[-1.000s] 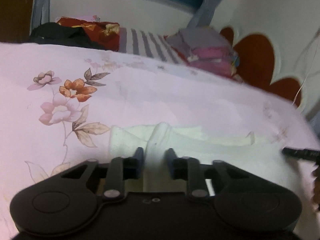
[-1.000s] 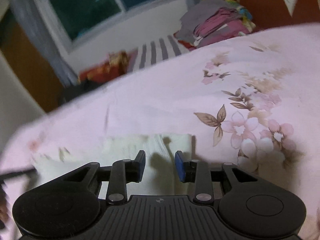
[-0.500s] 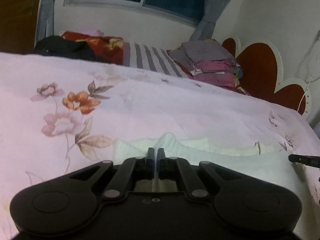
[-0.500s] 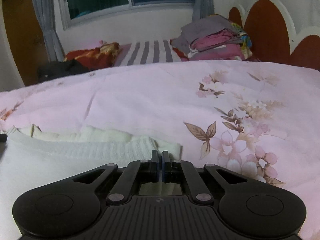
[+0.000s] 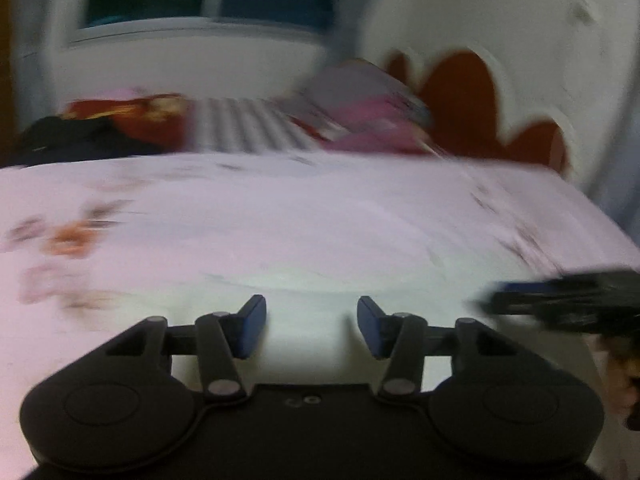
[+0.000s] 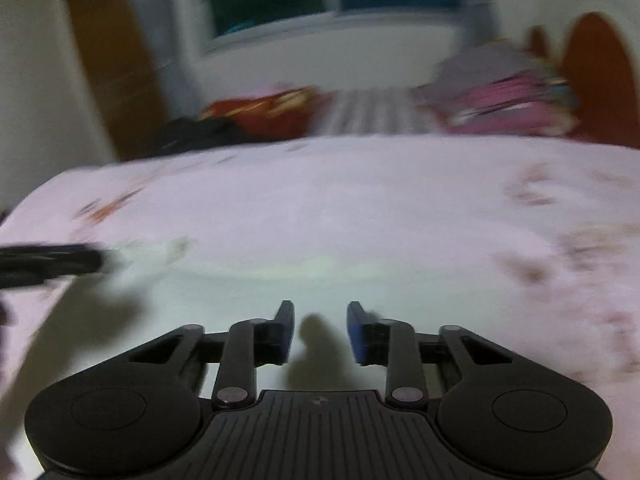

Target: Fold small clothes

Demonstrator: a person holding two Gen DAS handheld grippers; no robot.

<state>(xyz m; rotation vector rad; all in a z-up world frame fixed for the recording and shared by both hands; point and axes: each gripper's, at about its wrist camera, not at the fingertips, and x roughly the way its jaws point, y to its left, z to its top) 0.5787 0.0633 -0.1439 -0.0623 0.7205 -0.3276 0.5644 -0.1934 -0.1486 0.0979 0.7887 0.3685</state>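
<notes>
A small white garment (image 5: 312, 308) lies flat on the pink flowered bedspread (image 5: 280, 208), blurred by motion in both views. My left gripper (image 5: 311, 326) hovers over its near part; the jaws are opening and nothing sits between them. The white garment (image 6: 280, 292) also fills the near ground of the right wrist view, under my right gripper (image 6: 320, 330), whose jaws are opening with only a shadow in the gap. The right gripper (image 5: 560, 300) shows as a dark blur at the right edge of the left wrist view. The left gripper (image 6: 52, 260) shows at the left edge of the right wrist view.
A stack of folded grey and pink clothes (image 5: 368, 116) sits at the far side of the bed beside a red and white headboard (image 5: 472, 96). A striped pillow (image 5: 248, 124), a red cushion (image 5: 132, 112) and dark cloth (image 5: 72, 140) lie along the back under a window.
Both grippers pinched the garment's edge half a second ago; now both have let go and stand open. The garment's near part now lies flat further up the bed. Both views are blurred by movement.
</notes>
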